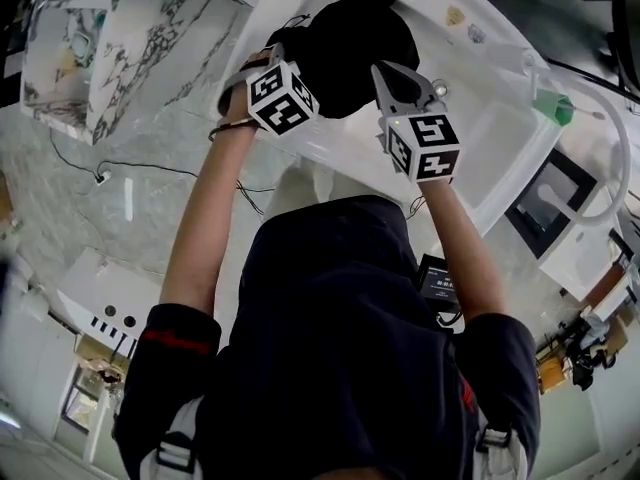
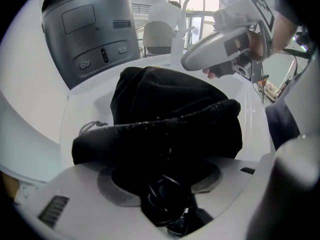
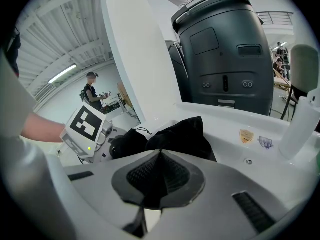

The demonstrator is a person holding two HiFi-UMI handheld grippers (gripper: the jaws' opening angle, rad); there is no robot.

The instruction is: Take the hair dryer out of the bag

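The left gripper (image 2: 159, 184) clamped a black velvet drawstring bag (image 2: 165, 109) in a white tub (image 3: 235, 119). The right gripper (image 3: 159, 156) hung closed and empty beside it. The print on the small tub stickers (image 3: 245, 136) was illegible.

We see a white basin (image 1: 495, 153) across the top, a marble slab (image 1: 110, 58) upper left, and a grey machine (image 3: 225, 54) upper right.

Mock bathroom in a test hall: a white basin (image 1: 495, 163) and a marble block (image 1: 150, 28) stood on a pale stone-look floor (image 1: 60, 198), with a loose cable (image 1: 150, 166) lying near. A grey machine (image 3: 225, 49) rose behind the basin, and farther off were a girdered roof (image 3: 50, 36), a strip light (image 3: 62, 74), an arched window (image 2: 200, 4) and a person (image 3: 91, 91) at a bench.
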